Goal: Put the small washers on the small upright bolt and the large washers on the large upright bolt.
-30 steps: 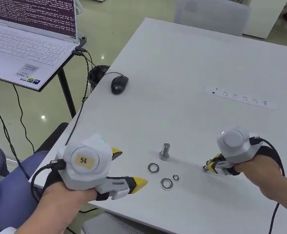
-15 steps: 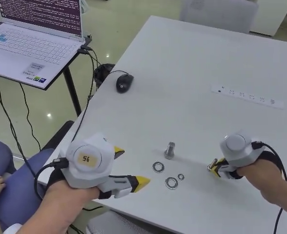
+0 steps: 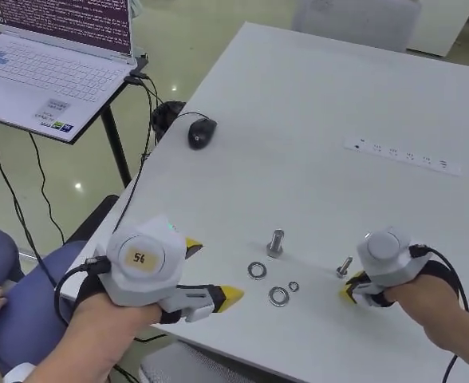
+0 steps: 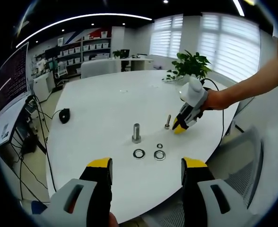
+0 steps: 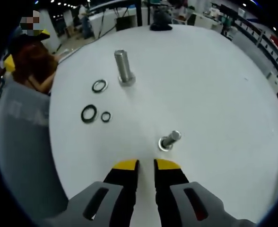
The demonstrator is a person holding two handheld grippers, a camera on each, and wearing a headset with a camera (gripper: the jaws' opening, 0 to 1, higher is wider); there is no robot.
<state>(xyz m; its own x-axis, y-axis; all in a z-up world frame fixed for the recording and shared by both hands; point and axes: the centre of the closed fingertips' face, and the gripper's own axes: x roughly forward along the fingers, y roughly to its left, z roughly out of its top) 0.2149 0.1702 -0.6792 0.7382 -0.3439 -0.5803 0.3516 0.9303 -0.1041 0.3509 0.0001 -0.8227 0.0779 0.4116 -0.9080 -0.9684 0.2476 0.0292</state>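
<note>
Standing upright on the white bench [image 3: 314, 104], the small bolt [image 5: 169, 140] is seen in the right gripper view just ahead of the jaw tips and slightly to their right. It is outside the jaws and is not touched by them. The right gripper [image 5: 146, 164] is held low over the bench. Its jaws are set narrowly apart, with a thin gap between the yellow tips, and nothing is held.

The large bolt [image 3: 275, 242] is also found upright, to the left of the small bolt in the head view and apart from it.

Three washers are recorded lying flat on the bench:
- The first large washer [image 3: 257, 270] is placed just in front of the large bolt.
- The second large washer [image 3: 279, 297] is placed nearer the front edge.
- The small washer [image 3: 293, 286] is placed just beside the second large washer, on the side towards the small bolt.

The left gripper [image 4: 147, 163] is held at the front edge of the bench, left of the washers. Its jaws are spread wide and nothing is gripped. In the left gripper view the washers and the large bolt are seen ahead, in line with the gap between the jaws and well apart from the tips.

A mouse [image 3: 202, 132] and a power strip [image 3: 402, 155] are noted farther back on the bench. A laptop [image 3: 51, 56] is noted on a stand to the left.
</note>
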